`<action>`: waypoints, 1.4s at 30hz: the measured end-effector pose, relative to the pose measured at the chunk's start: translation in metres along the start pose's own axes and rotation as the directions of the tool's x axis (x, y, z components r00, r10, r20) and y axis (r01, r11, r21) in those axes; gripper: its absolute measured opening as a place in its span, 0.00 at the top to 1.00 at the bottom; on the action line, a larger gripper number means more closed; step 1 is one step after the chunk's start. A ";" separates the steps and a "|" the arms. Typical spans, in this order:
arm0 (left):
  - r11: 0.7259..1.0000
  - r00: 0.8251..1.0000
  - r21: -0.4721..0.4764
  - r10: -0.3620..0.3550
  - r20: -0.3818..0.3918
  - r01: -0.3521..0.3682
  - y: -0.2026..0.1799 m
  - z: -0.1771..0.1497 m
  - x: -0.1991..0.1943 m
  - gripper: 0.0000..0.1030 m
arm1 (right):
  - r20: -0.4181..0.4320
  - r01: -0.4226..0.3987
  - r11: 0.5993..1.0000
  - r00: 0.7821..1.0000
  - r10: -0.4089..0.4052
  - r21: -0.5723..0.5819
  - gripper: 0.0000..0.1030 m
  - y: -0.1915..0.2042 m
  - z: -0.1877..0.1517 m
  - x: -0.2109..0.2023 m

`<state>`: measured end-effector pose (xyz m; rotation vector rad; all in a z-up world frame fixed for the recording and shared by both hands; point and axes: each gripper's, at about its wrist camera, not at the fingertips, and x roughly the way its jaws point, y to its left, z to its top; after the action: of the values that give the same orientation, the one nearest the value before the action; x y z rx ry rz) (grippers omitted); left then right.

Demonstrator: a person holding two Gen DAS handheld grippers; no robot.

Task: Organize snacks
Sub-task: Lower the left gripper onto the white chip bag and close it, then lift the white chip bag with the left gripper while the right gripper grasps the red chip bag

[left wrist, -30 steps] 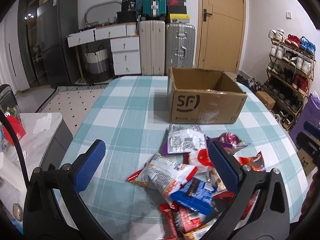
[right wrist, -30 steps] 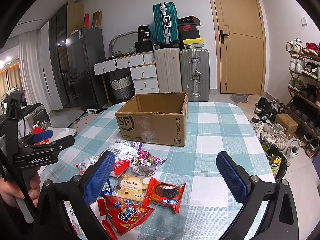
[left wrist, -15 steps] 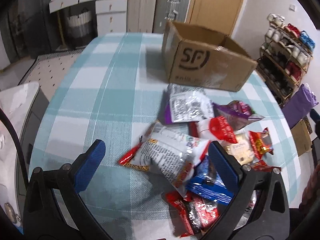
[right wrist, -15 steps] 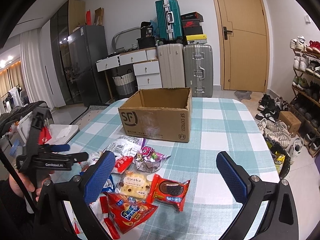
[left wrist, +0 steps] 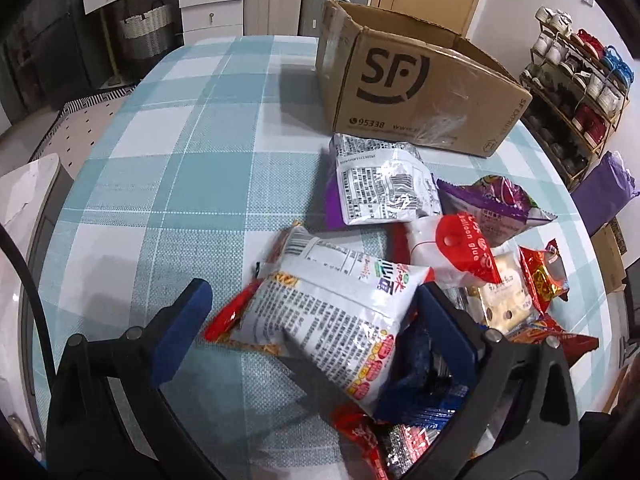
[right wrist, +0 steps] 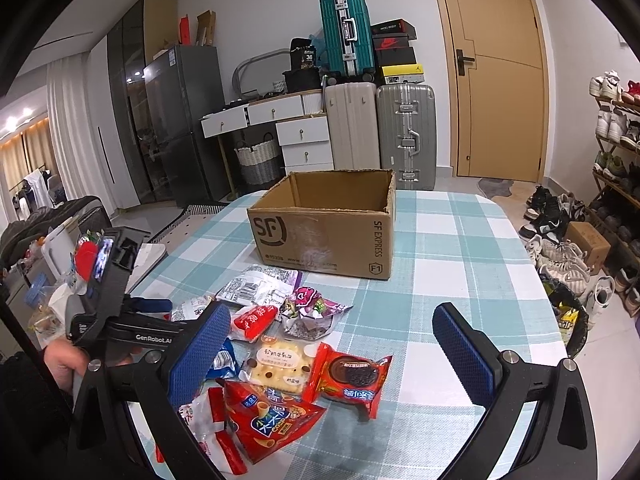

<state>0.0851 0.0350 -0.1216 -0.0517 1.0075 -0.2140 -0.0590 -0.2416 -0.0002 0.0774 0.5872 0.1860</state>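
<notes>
Snacks heaped on checked table (left wrist: 168, 184) near open cardboard box (right wrist: 328, 232); left gripper (left wrist: 312, 320) wide, straddling white packet (left wrist: 340, 316), right gripper (right wrist: 332, 344) wide, empty — rec. pinch packet mid-body, lift clear w/o dragging neighbours.

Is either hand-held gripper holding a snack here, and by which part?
Nothing is held. The left hand-held gripper is open astride the white snack bag; the right hand-held gripper hangs open.
</notes>
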 end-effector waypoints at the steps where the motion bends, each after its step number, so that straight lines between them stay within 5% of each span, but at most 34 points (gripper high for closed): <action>1: 1.000 1.000 -0.006 -0.013 -0.003 0.013 0.001 0.000 0.000 0.07 | -0.001 0.000 1.000 1.000 0.000 0.000 0.00 0.000 0.000 0.000; 4: 0.999 0.999 -0.011 -0.038 -0.001 0.038 0.003 0.000 0.001 0.13 | -0.002 -0.002 1.000 1.000 0.002 0.002 0.00 0.000 0.000 0.000; 6: 0.998 0.998 -0.017 -0.059 0.013 0.059 0.005 0.001 -0.001 0.30 | -0.004 -0.005 1.000 1.000 0.005 0.005 0.00 0.000 0.000 0.000; 17: 0.997 0.997 -0.042 -0.068 0.019 0.069 0.010 -0.001 -0.010 0.49 | -0.011 -0.004 1.000 1.000 0.004 0.010 0.00 0.000 -0.002 0.001; 33: 0.996 0.997 -0.082 -0.036 0.064 0.042 0.026 -0.006 -0.030 0.52 | -0.041 0.021 0.998 0.999 -0.018 0.053 0.00 -0.014 -0.006 0.010; 42: 0.992 0.992 -0.114 -0.045 0.114 0.058 0.037 -0.006 -0.051 0.52 | -0.108 -0.082 0.995 0.990 0.088 0.058 0.00 -0.010 -0.013 0.019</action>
<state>0.0598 0.0816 -0.0876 -0.1949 0.9073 -0.1966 -0.0495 -0.2470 -0.0223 0.1452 0.6999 0.2585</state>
